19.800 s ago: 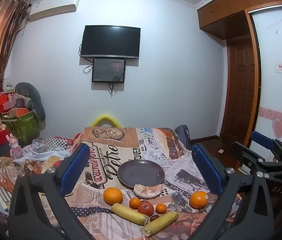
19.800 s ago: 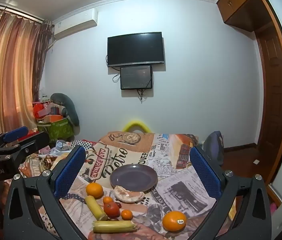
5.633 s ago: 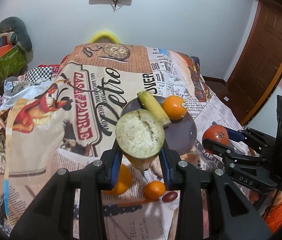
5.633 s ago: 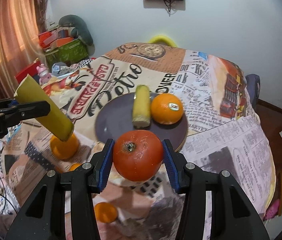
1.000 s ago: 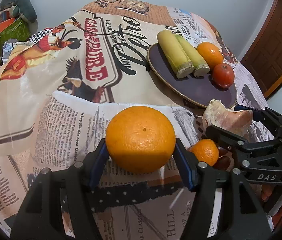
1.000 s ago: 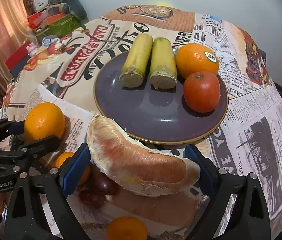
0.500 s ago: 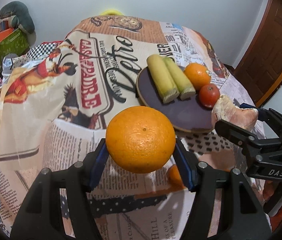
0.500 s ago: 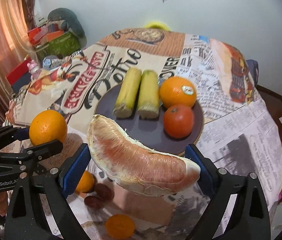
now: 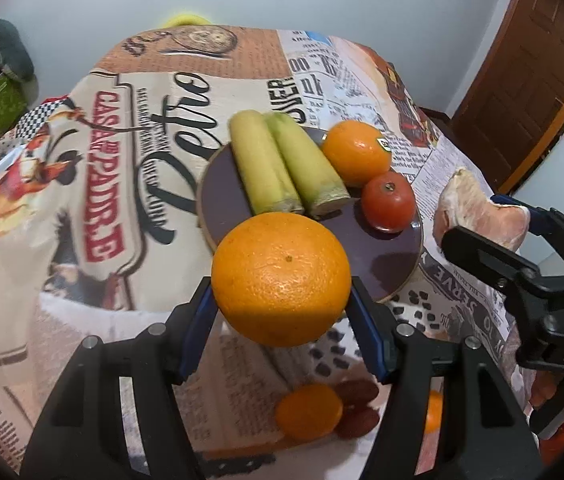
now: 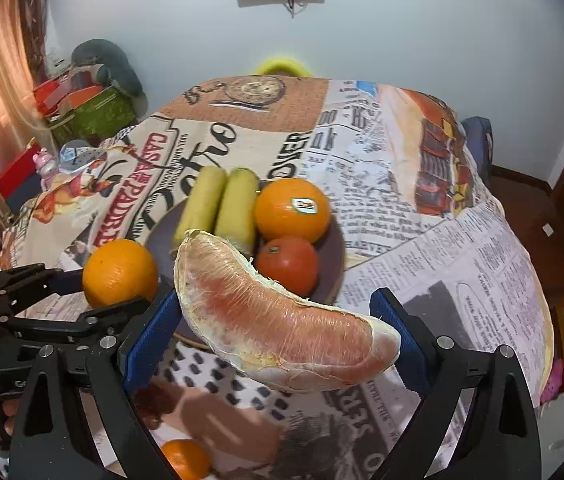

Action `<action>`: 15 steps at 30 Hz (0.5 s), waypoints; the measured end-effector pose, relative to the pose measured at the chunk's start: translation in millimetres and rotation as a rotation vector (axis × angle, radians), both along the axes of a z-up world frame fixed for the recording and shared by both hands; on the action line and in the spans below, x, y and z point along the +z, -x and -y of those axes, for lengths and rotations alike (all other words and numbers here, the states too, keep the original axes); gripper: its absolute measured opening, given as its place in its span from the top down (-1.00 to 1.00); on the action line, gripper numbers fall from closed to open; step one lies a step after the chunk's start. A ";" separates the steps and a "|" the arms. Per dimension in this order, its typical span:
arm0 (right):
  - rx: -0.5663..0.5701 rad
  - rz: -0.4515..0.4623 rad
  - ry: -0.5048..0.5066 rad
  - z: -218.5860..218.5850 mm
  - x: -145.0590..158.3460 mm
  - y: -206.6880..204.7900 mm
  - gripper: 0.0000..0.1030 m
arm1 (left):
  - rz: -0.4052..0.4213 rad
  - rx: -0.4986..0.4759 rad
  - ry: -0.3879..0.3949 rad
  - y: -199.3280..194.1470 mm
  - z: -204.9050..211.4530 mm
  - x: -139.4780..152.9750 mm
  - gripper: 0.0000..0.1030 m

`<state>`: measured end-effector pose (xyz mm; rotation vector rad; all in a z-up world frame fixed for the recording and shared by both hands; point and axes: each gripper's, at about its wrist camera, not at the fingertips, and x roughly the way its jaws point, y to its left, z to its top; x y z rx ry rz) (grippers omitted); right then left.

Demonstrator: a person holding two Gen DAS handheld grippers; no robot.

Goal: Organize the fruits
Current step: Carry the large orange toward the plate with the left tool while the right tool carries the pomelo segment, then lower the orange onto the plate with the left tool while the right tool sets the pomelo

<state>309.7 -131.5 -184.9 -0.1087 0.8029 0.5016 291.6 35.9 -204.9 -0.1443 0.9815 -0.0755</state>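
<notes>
My left gripper (image 9: 282,300) is shut on a big orange (image 9: 281,278), held in the air just before the near rim of the dark purple plate (image 9: 389,264). My right gripper (image 10: 282,320) is shut on a peeled pomelo segment (image 10: 282,326), held lengthwise between the blue pads above the plate's near right side. On the plate lie two yellow-green cane pieces (image 9: 282,168), a stickered orange (image 9: 355,152) and a red tomato (image 9: 387,202). In the right wrist view the left gripper with its orange (image 10: 120,274) hangs left of the plate (image 10: 333,256).
A small mandarin (image 9: 309,417) and dark dates (image 9: 355,404) lie on the newspaper-print cloth (image 9: 122,160) below the left gripper. Another mandarin (image 10: 186,460) shows at the bottom of the right wrist view. Boxes and toys (image 10: 82,108) crowd the far left; a wooden door (image 9: 521,80) stands at the right.
Both grippers have lifted their fruit off the cloth and carried it toward the plate. The orange now hangs before the plate's near rim, and the pomelo segment is higher beside it.
</notes>
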 end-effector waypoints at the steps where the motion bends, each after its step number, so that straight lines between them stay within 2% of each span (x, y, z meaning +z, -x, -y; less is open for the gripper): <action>1: -0.005 -0.002 -0.001 2.5 -0.7 -2.1 -0.83 | 0.000 -0.003 0.002 -2.4 1.4 -1.0 -0.24; 11: -0.005 0.007 -0.019 0.1 0.8 -21.4 -0.83 | -0.006 0.006 0.007 -11.6 -7.2 -7.6 -0.24; 15: 0.009 0.009 -0.027 -6.8 1.4 -26.6 -0.83 | 0.003 0.010 -0.015 -15.3 -3.8 -8.6 -0.25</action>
